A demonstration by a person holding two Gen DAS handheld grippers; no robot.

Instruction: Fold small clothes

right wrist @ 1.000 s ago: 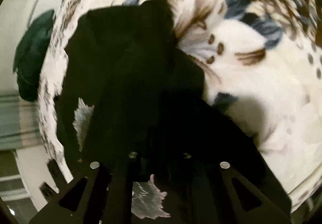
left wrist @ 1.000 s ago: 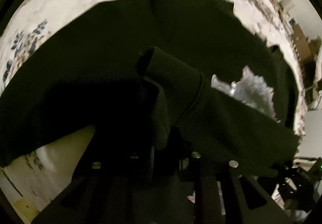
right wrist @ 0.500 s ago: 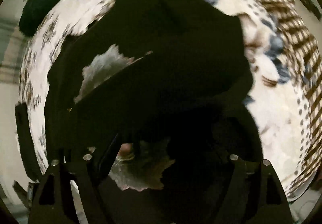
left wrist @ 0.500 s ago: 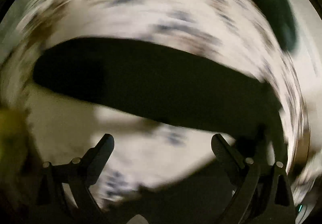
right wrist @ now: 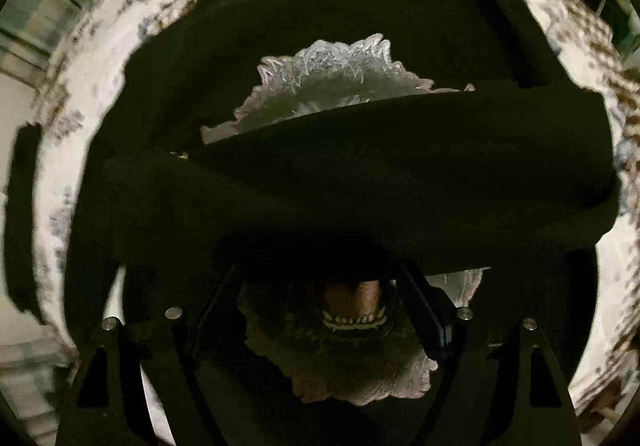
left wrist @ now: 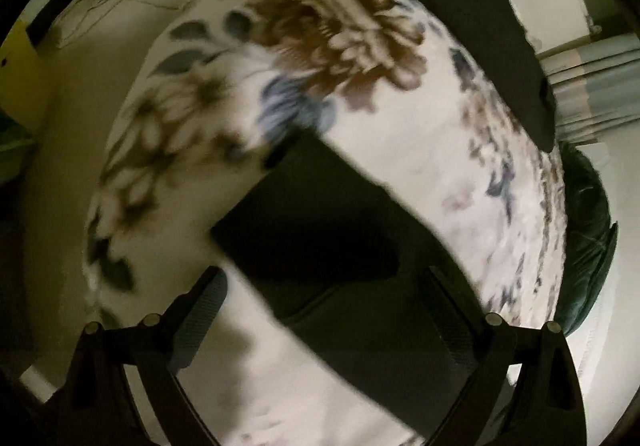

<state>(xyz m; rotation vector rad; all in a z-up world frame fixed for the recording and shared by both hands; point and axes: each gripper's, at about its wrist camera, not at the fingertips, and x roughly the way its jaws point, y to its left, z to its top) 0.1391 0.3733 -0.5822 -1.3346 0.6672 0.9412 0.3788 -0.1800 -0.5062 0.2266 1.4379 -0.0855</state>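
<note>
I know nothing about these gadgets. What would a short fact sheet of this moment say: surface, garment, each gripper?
surface: cream floral-print blanket
garment: black shirt with a pale animal graphic, lying flat
fold: one black band of the shirt lies across the graphic
left gripper: jaws have just been opening, now wide; black cloth lies below, not pinched
right gripper: jaws have just been opening, now apart above the shirt, nothing gripped
</note>
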